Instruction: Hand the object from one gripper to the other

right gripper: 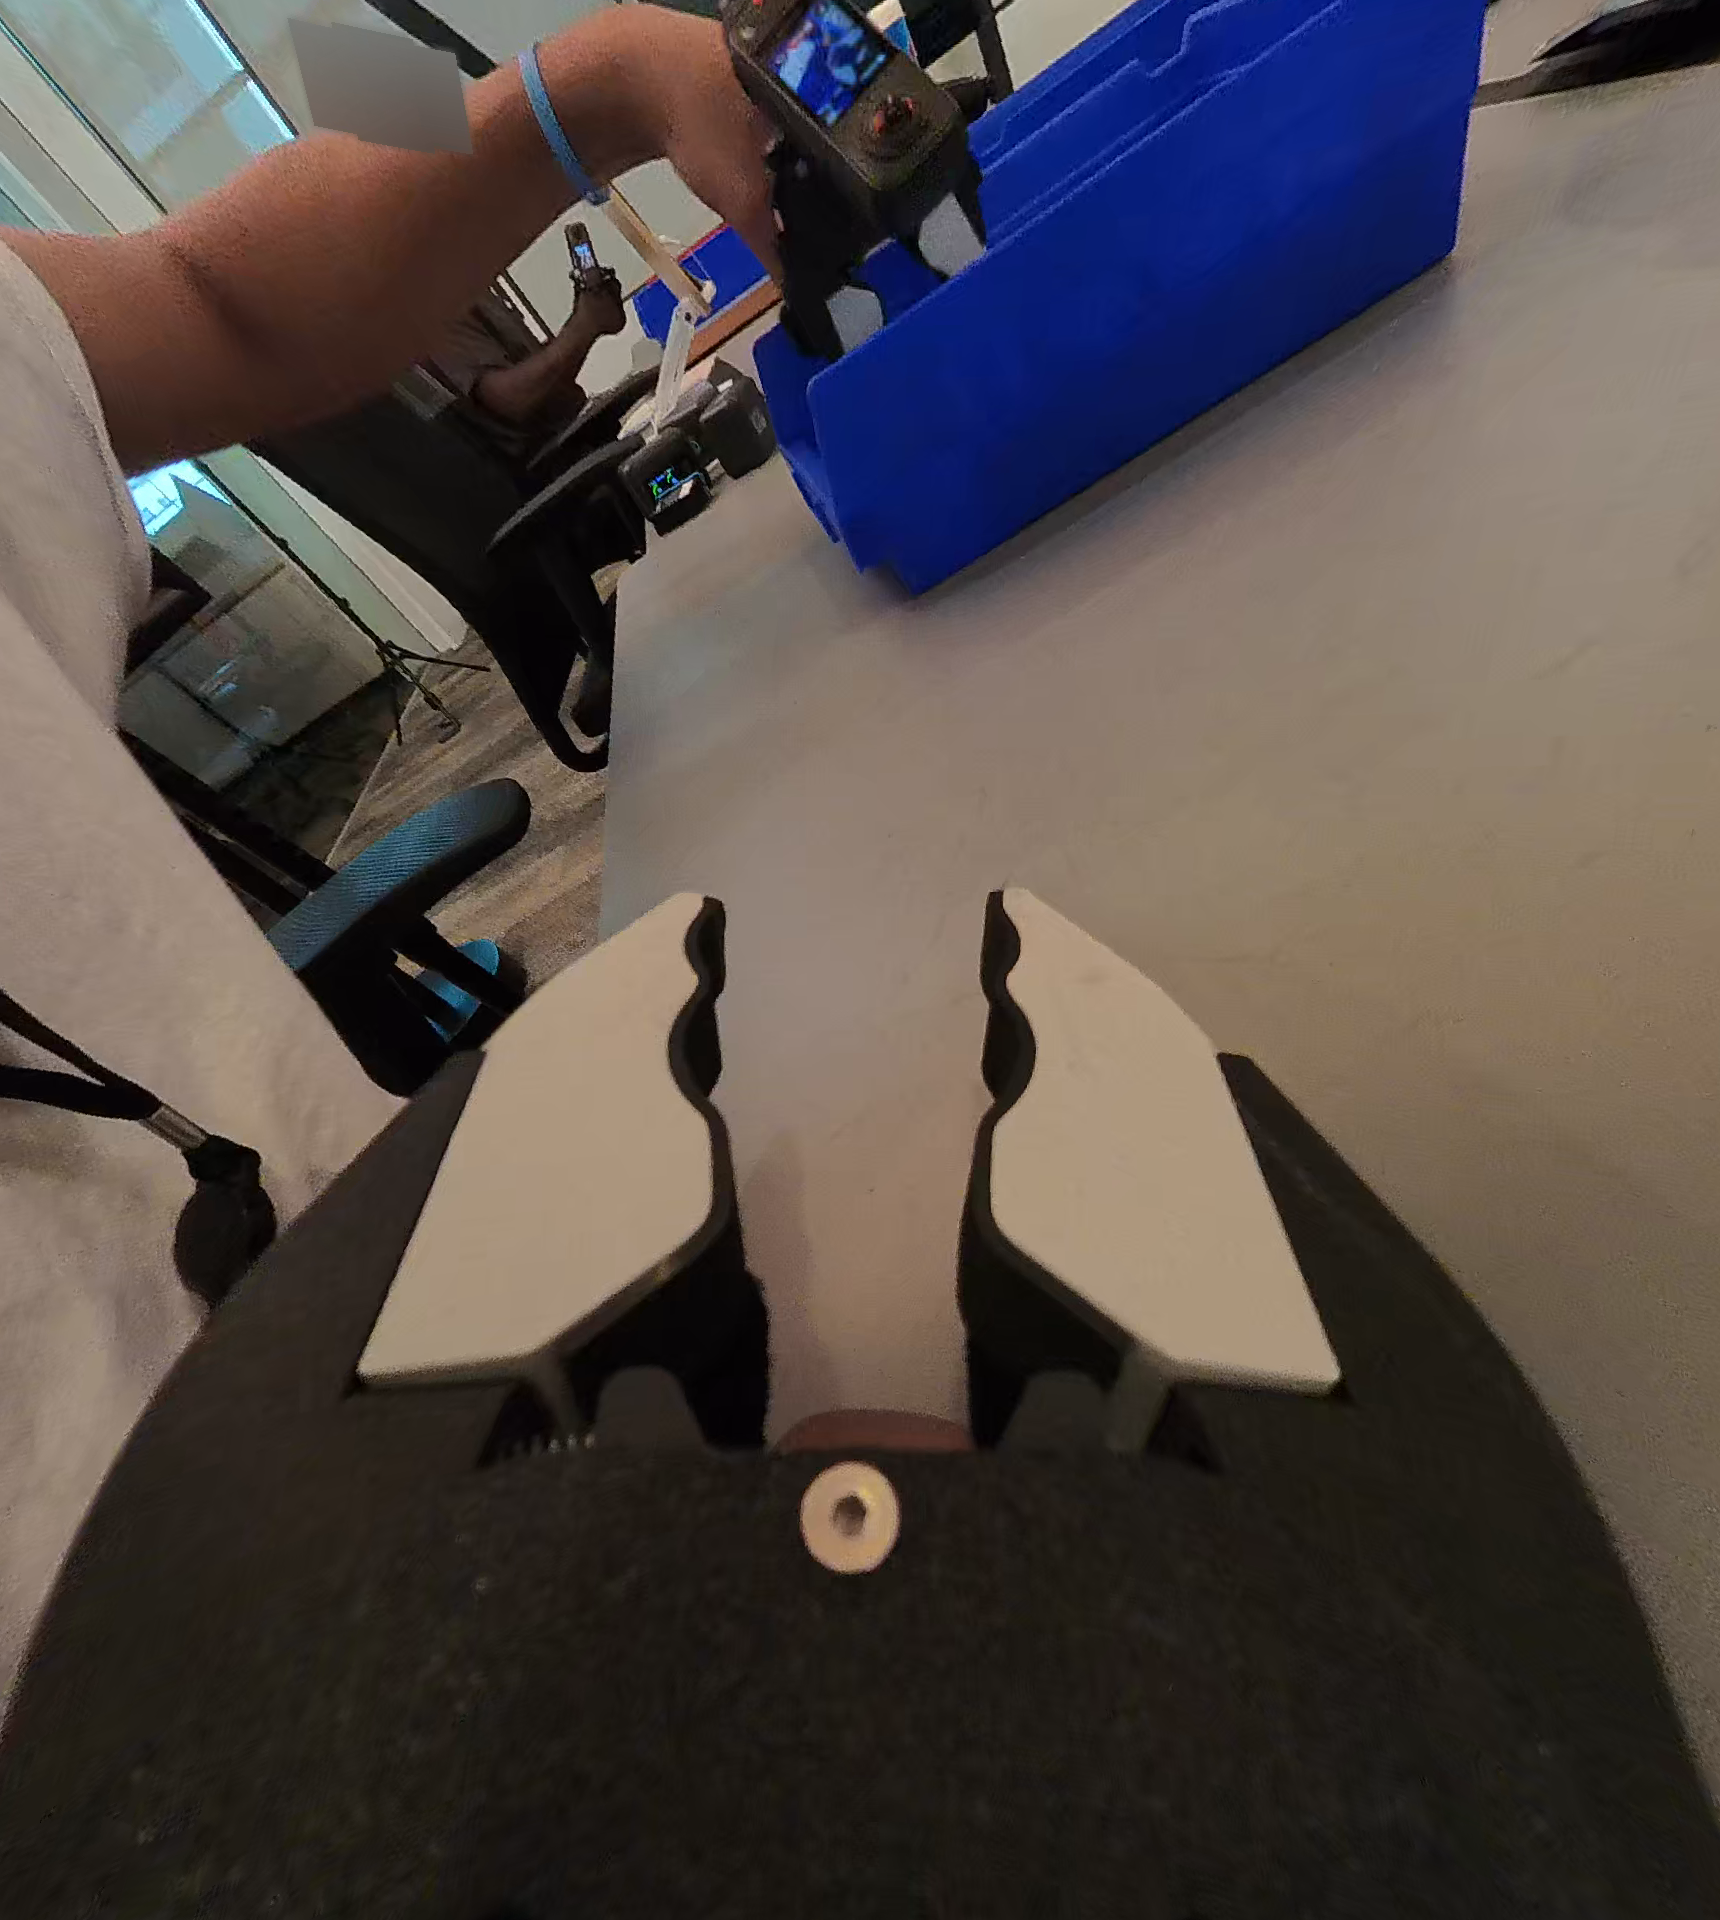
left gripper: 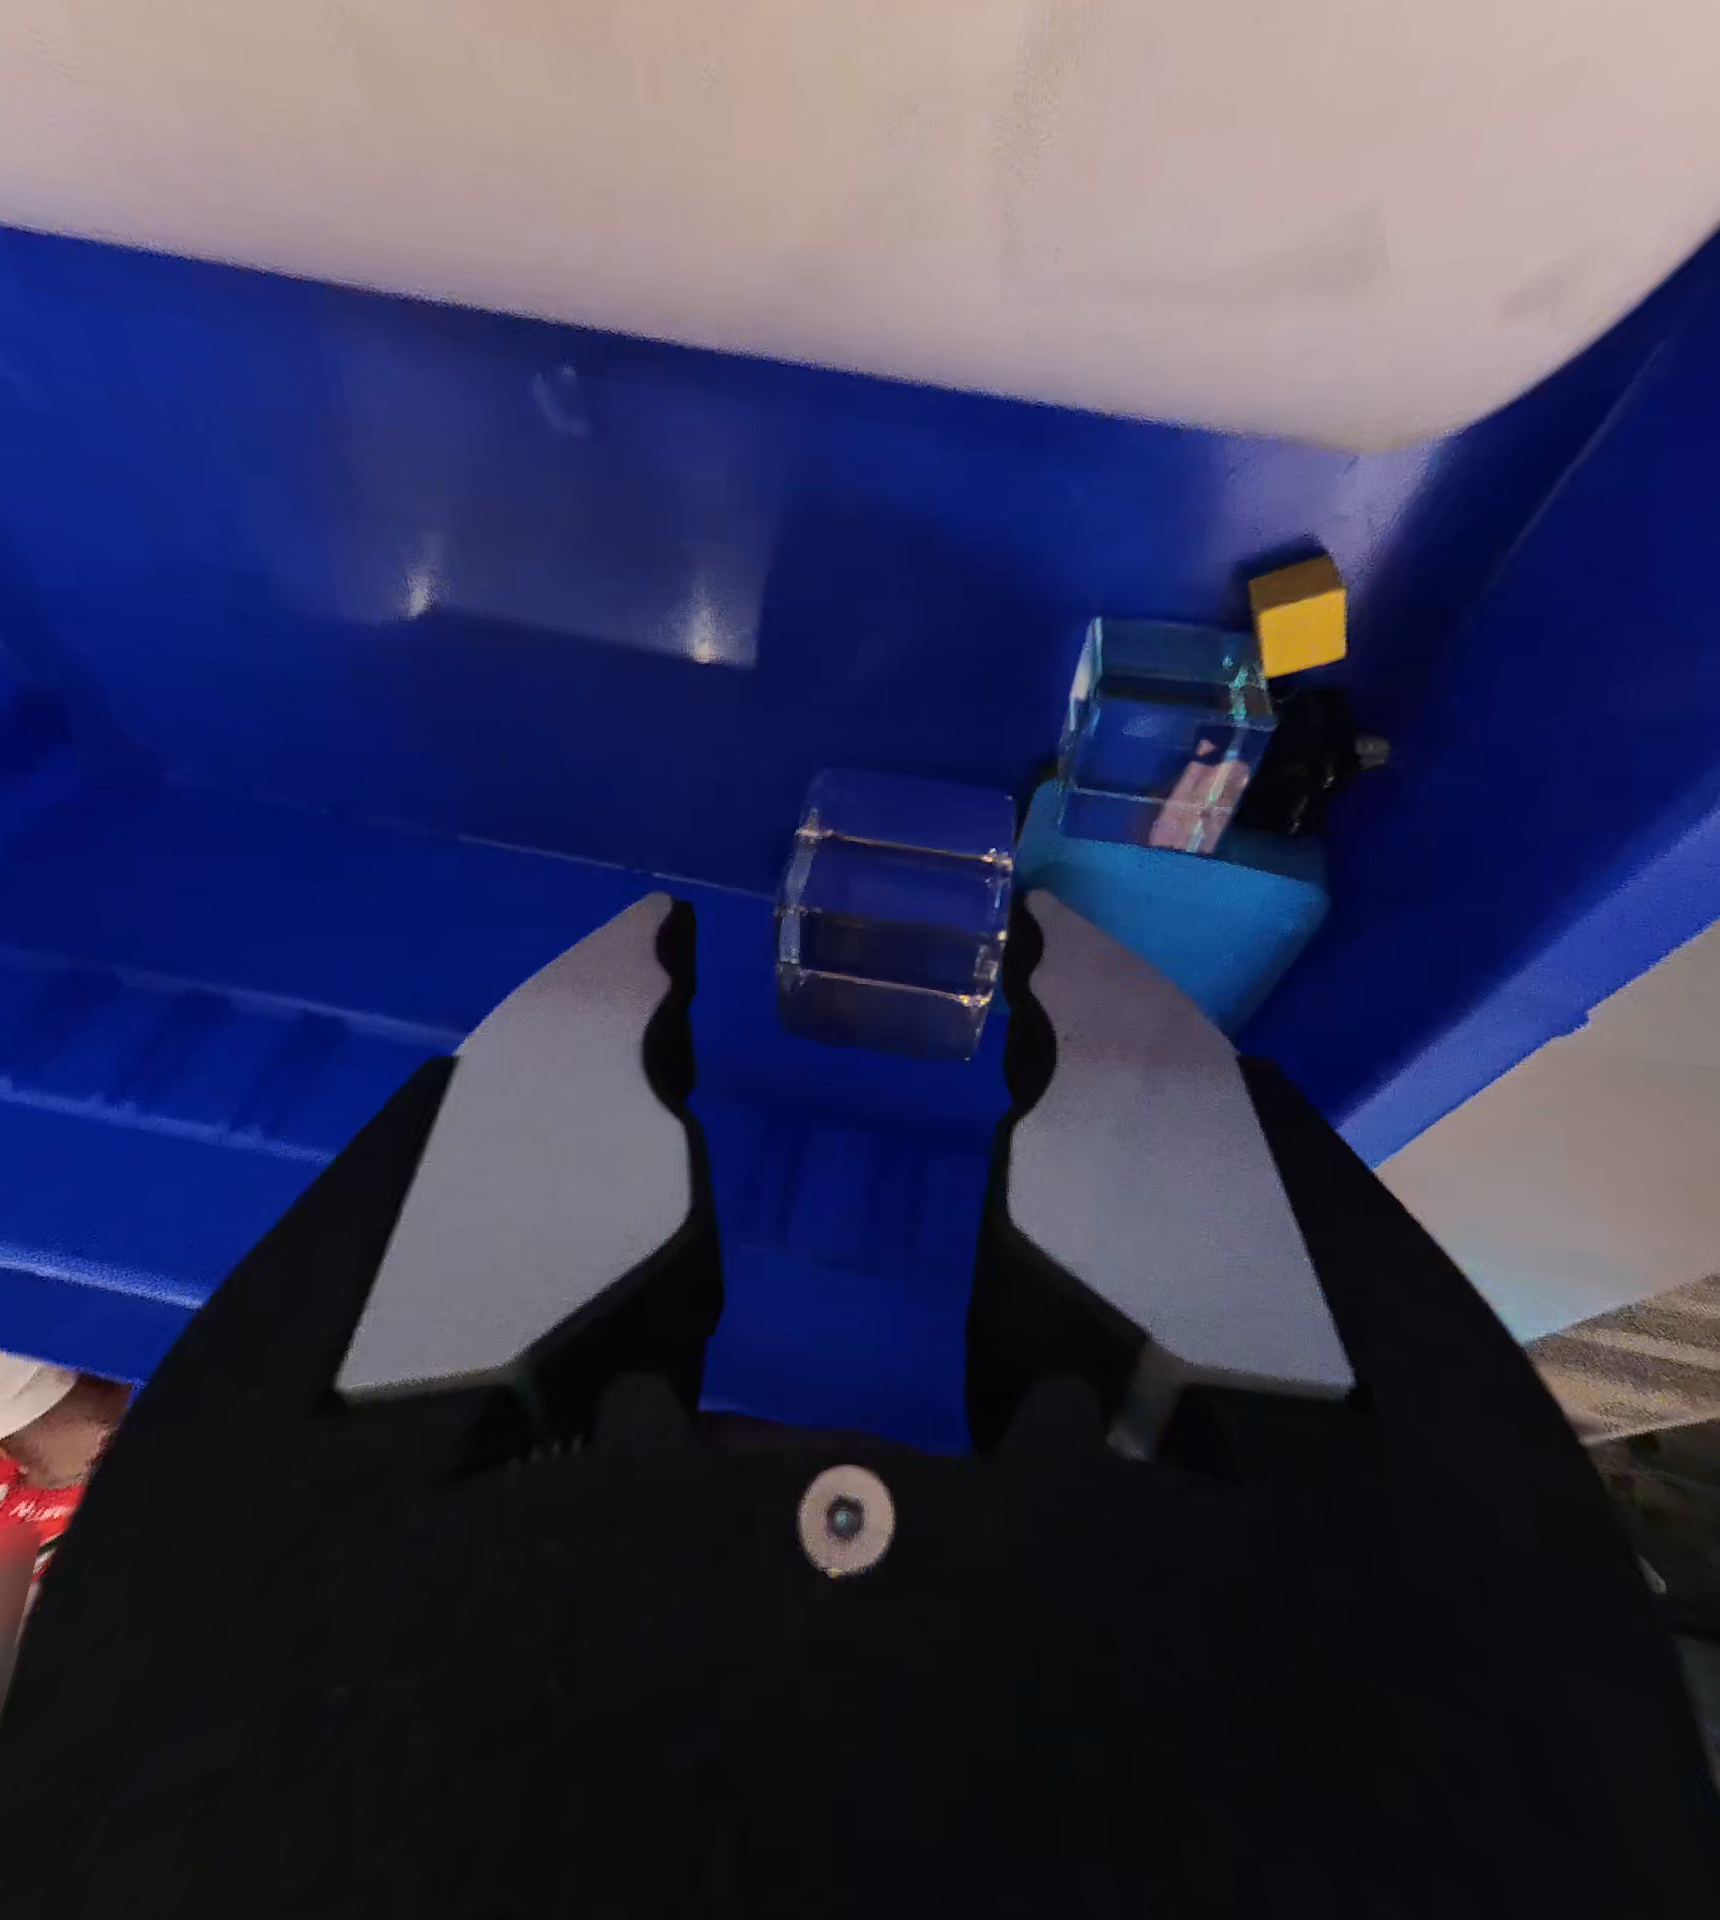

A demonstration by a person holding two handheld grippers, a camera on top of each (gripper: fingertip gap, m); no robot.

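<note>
In the left wrist view, my left gripper (left gripper: 848,904) is open inside a blue bin (left gripper: 420,499). A clear cube (left gripper: 887,925) sits between its fingertips, close to the right finger, with a gap to the left finger. The jaws are not shut on it. In the right wrist view, my right gripper (right gripper: 851,914) is open and empty, low over a grey table (right gripper: 1355,727). The left gripper (right gripper: 887,281) shows far off in that view, held by a person's hand and dipped into the blue bin (right gripper: 1147,312).
In the bin's right corner, a second clear cube (left gripper: 1162,738) rests on a light blue block (left gripper: 1178,925), with a yellow cube (left gripper: 1297,623) and a small black object (left gripper: 1308,764) behind it. Office chairs (right gripper: 399,883) stand left of the table edge.
</note>
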